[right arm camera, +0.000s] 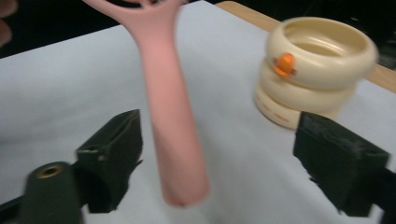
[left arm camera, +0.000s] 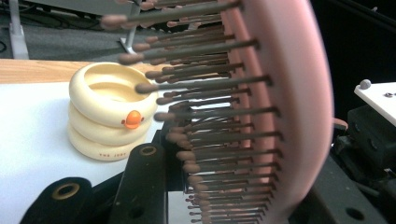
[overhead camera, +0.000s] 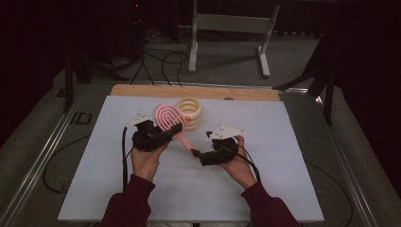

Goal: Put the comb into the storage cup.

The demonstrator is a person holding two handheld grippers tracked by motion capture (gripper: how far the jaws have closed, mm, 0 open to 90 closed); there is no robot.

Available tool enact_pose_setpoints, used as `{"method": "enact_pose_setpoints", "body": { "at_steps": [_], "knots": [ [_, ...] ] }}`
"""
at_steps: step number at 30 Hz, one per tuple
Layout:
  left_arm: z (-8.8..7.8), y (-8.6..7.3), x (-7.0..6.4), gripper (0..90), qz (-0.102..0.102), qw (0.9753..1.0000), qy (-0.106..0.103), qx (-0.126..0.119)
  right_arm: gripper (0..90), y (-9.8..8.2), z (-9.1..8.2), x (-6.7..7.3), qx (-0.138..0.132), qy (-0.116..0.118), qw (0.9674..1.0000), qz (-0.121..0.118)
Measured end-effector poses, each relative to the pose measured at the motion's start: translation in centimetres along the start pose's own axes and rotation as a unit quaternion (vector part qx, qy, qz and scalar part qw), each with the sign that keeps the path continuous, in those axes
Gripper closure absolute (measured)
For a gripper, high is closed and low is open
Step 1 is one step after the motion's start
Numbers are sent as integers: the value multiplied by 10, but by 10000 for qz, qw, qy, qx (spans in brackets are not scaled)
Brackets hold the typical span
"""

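A pink hairbrush [overhead camera: 169, 118] with dark bristles is held up off the white sheet, its head clamped in my left gripper [overhead camera: 161, 133], which is shut on it. In the left gripper view the bristles [left arm camera: 215, 116] point left, toward a cream container [left arm camera: 109, 112] of stacked rings with an orange knob. The brush handle [right arm camera: 170, 116] hangs down between the jaws of my right gripper [right arm camera: 224, 158], which is open; neither pad [right arm camera: 112, 154] touches it. In the high view my right gripper [overhead camera: 195, 153] sits at the handle's tip.
The cream container [overhead camera: 190, 112] stands on the white sheet [overhead camera: 236, 189] just behind the brush. A wooden board edge [overhead camera: 198, 91] runs along the far side. Cables and a metal stand [overhead camera: 227, 23] are on the floor beyond the table.
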State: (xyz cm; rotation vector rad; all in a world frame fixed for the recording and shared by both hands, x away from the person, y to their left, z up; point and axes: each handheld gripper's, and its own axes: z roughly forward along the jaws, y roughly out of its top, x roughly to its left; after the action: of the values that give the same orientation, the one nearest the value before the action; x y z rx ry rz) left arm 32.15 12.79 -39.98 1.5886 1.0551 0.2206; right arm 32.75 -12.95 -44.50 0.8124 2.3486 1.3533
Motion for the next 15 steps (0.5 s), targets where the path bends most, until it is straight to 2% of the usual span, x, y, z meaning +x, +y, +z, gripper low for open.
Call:
{"method": "enact_pose_setpoints", "body": {
  "at_steps": [3, 8, 9, 11, 15],
  "knots": [
    [-1, 3, -1, 636, 43, 10000, 8, -33, 105, -6, -9, -5, -68, -128, 9999, 94],
    [-7, 8, -1, 635, 125, 9999, 28, -110, 101, -19, -28, -18, -63, -320, 9994, 86],
    [-7, 9, -1, 635, 123, 9998, 53, -126, 101, -22, -32, -20, -76, -351, 9992, 146],
    [-8, 11, 1, 635, 151, 9997, 112, -123, 102, -29, -40, -25, -57, -433, 9990, 119],
    [-9, 14, 2, 635, 107, 9997, 139, -168, 102, -38, -50, -28, -110, -556, 9982, 203]
  ]
}}
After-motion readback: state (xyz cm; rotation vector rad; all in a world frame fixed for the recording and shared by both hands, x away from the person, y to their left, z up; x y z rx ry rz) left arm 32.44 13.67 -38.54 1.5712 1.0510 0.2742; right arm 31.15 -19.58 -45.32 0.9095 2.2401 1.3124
